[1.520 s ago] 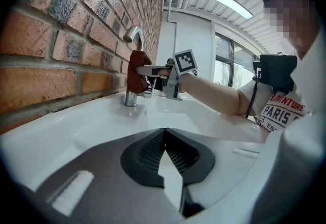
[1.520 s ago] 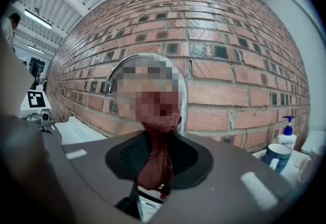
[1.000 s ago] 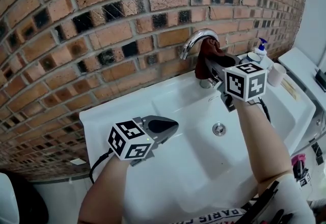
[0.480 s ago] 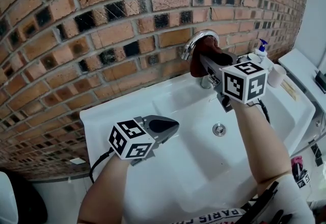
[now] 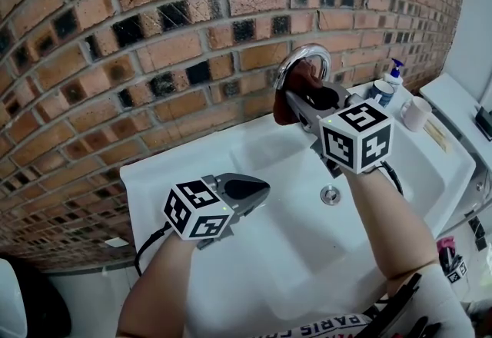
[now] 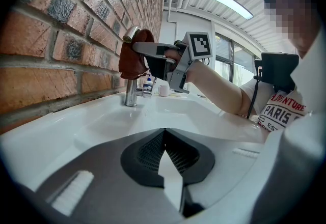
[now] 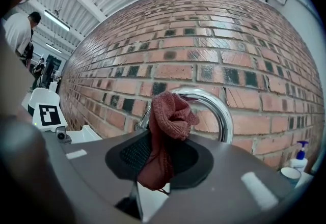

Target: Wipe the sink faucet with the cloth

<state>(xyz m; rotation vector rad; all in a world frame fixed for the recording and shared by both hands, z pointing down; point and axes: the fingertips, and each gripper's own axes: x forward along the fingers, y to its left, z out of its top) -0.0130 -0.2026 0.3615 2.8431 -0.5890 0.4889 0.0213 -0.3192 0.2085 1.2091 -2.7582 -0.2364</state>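
Bunched reddish-brown cloth (image 7: 166, 116) pressed against the curved chrome faucet (image 5: 310, 54), on the spout side of the arch, above the back of the basin. Clamped between the jaws of the right gripper (image 7: 159, 163), closed tight on the fabric, with a wad sticking up past the tips and a tail hanging below them. Raised to faucet height, marker cube toward the camera, forearm reaching in over the bowl.

Mounted at the back rim of a white sink (image 5: 165, 164), set against a brick wall (image 5: 138, 14). Drain visible in the bowl, below the right forearm.

Left gripper (image 6: 164, 161) held low over the sink's left front part, well apart from the faucet. Jaws pressed together, nothing between them.

On the worktop ledge right of the faucet: a pump bottle (image 5: 394, 70) with a blue top, a small round jar (image 5: 380, 90) just beside it, and a white cup (image 5: 416, 112) a little nearer the front.
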